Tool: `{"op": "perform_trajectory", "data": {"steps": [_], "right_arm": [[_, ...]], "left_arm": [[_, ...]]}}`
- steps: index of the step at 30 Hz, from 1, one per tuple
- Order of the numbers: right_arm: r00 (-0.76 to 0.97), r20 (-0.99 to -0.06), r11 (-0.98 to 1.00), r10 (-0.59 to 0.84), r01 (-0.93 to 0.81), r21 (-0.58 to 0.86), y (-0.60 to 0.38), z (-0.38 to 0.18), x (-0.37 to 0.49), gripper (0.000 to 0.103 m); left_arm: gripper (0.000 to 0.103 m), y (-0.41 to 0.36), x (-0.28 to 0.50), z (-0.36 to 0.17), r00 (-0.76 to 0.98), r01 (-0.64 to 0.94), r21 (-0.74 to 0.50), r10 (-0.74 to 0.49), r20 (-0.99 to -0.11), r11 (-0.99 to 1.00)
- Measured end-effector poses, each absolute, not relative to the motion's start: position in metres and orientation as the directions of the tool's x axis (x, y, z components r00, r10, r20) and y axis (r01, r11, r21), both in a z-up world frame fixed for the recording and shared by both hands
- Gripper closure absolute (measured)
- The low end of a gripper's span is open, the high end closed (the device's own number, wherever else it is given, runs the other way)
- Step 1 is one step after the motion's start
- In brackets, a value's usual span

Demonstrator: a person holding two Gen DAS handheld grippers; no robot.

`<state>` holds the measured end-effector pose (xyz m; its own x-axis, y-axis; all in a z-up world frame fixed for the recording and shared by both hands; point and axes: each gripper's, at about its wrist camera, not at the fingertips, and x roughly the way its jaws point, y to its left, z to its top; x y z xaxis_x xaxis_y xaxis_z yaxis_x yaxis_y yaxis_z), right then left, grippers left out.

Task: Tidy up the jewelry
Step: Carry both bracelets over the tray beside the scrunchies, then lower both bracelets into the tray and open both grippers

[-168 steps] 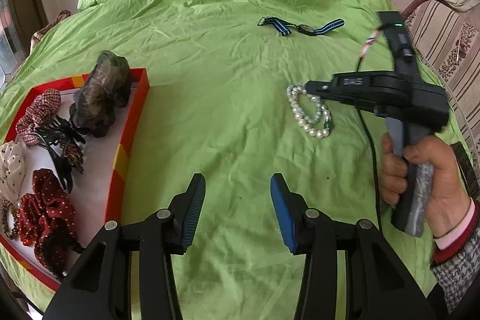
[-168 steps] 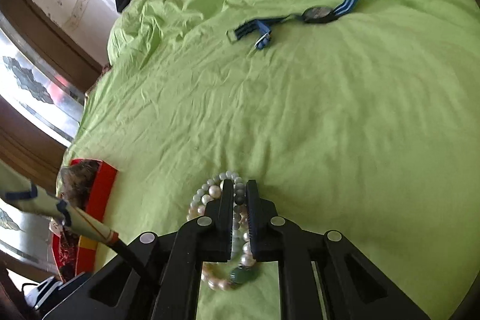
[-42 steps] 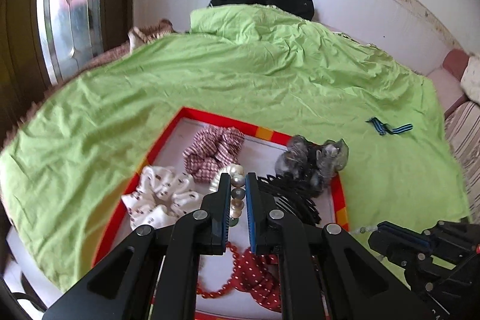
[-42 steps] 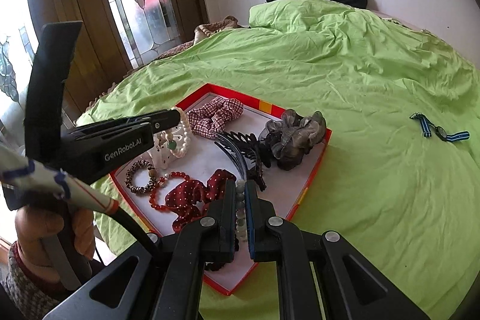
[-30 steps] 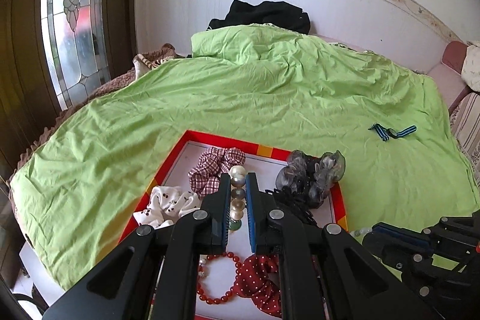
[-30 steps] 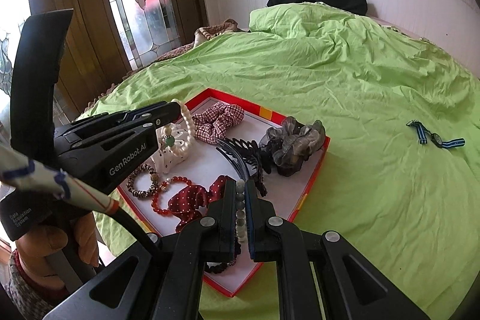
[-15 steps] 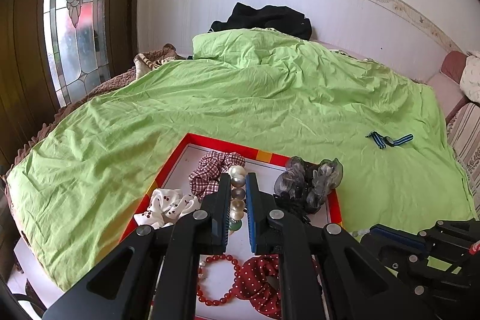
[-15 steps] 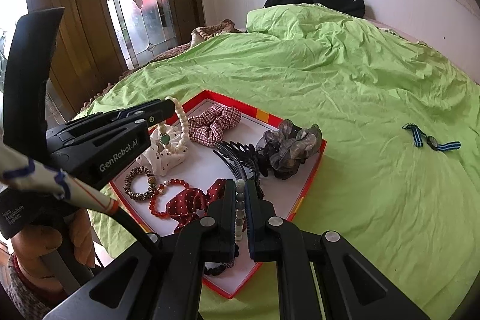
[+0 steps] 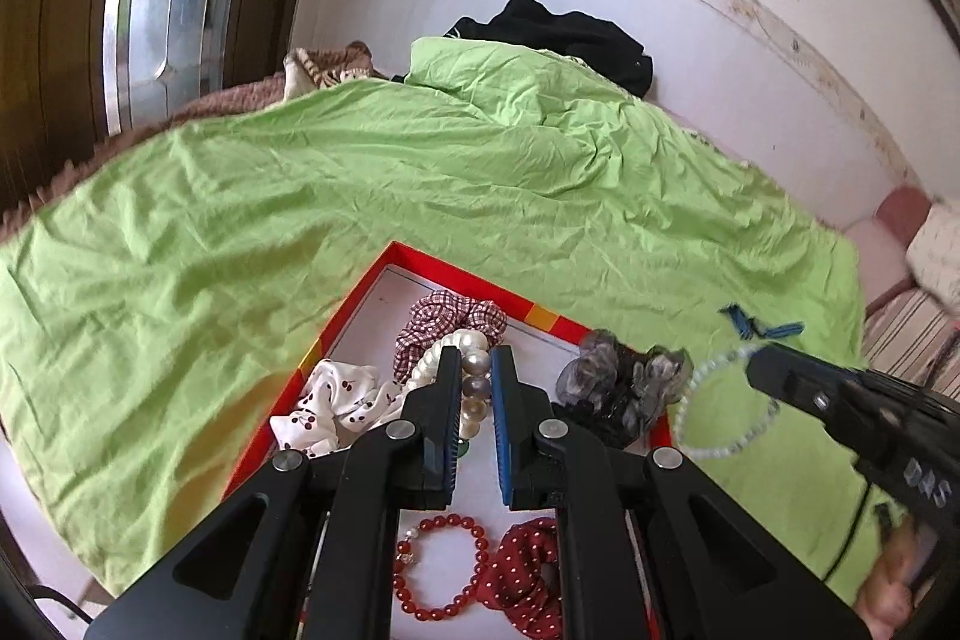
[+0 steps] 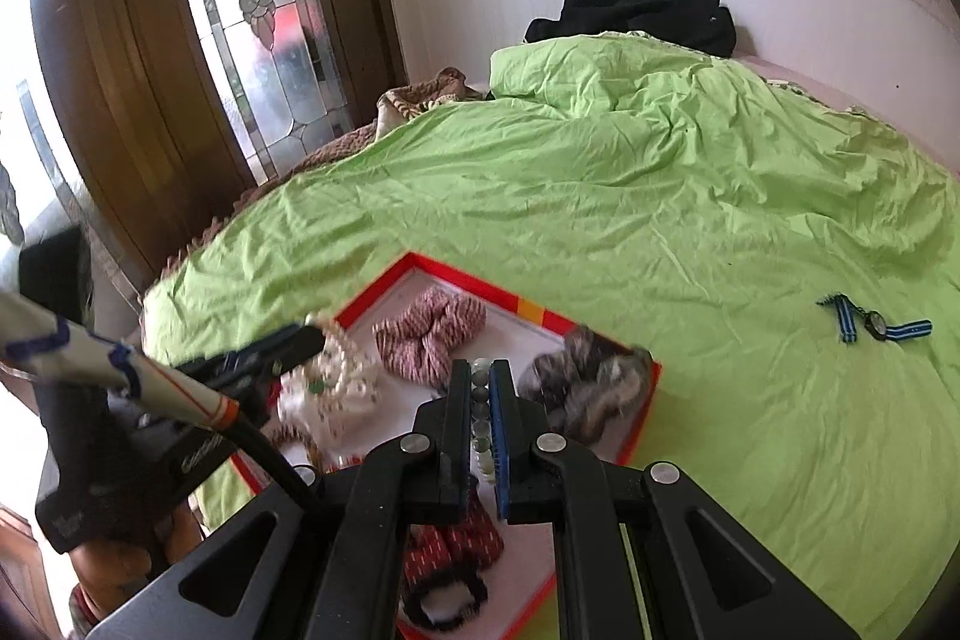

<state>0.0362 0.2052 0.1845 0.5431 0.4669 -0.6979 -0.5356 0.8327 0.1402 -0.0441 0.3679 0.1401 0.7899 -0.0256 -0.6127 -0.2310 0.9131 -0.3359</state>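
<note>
both grippers have carried their loads from the bed to above the red tray [image 9: 543, 314]: left gripper [image 9: 476, 388] fingers clamp the pearl bracelet [image 9: 474, 376], right gripper [image 10: 480, 400] fingers the pale bead bracelet [image 9: 723, 406]; release comes next.

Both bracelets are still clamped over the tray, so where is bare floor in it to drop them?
Bare white floor shows in the tray's far corner, between its rim and the checked scrunchie, and beside the red bead bracelet. The grey scrunchie side is crowded.
</note>
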Motion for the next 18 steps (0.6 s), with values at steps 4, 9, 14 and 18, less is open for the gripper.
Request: {"op": "perform_trajectory", "data": {"steps": [4, 9, 14, 18], "right_arm": [[0.526, -0.712, 0.833, 0.465, -0.532, 0.152, 0.22, 0.187, 0.059, 0.096], [0.502, -0.736, 0.836, 0.455, -0.526, 0.159, 0.234, 0.178, 0.083, 0.096], [0.472, -0.763, 0.838, 0.442, -0.522, 0.162, 0.245, 0.161, 0.1, 0.096], [0.451, -0.777, 0.837, 0.439, -0.52, 0.171, 0.253, 0.148, 0.109, 0.097]], "left_arm": [[0.094, 0.377, -0.043, 0.137, 0.798, -0.193, -0.428, -0.112, -0.592, 0.883], [0.094, 0.383, -0.041, 0.128, 0.792, -0.153, -0.507, -0.201, -0.576, 0.848], [0.094, 0.382, -0.036, 0.119, 0.772, -0.132, -0.529, -0.248, -0.586, 0.838], [0.094, 0.378, -0.031, 0.112, 0.75, -0.126, -0.529, -0.268, -0.604, 0.839]]}}
